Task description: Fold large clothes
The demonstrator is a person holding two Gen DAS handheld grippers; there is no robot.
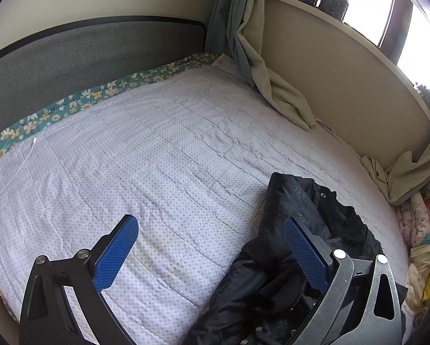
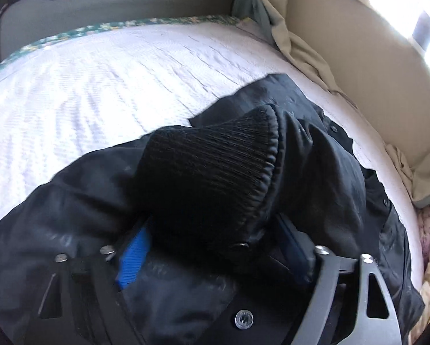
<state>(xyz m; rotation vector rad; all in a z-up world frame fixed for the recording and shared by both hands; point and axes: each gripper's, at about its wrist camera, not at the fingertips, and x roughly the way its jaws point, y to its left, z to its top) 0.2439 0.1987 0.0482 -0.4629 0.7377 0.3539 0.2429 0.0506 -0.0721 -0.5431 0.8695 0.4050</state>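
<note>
Lying in a dark heap on the bed (image 1: 163, 155), the black jacket (image 1: 307, 218) sits at the bed's window-side near corner, well apart from the grey headboard (image 1: 94, 51) and just beside the cream curtain (image 1: 284, 97) that trails onto the mattress. A ribbed knit cuff (image 2: 215, 166) is draped over the right gripper (image 2: 217, 256); the blue pads stand partly apart w/ jacket cloth and cuff bunched between them. Whether they pinch it is hard to say, the view is blurred and mostly covered, but it looks more like a loose or released hold. The left gripper (image 1: 212, 256) is wide open, nothing in it, hovering over the bed's bare middle w/ one finger over the jacket's edge.

Step, as I judge it: early, the garment is not yet spread flat. Next move prob. calls for taking hold at two separate points, e.g. shoulders or hem, and pulling it out toward the bed's open middle.

Writing: small star prints and faint letters on the fabric, too small to read. No brand legible.
</note>
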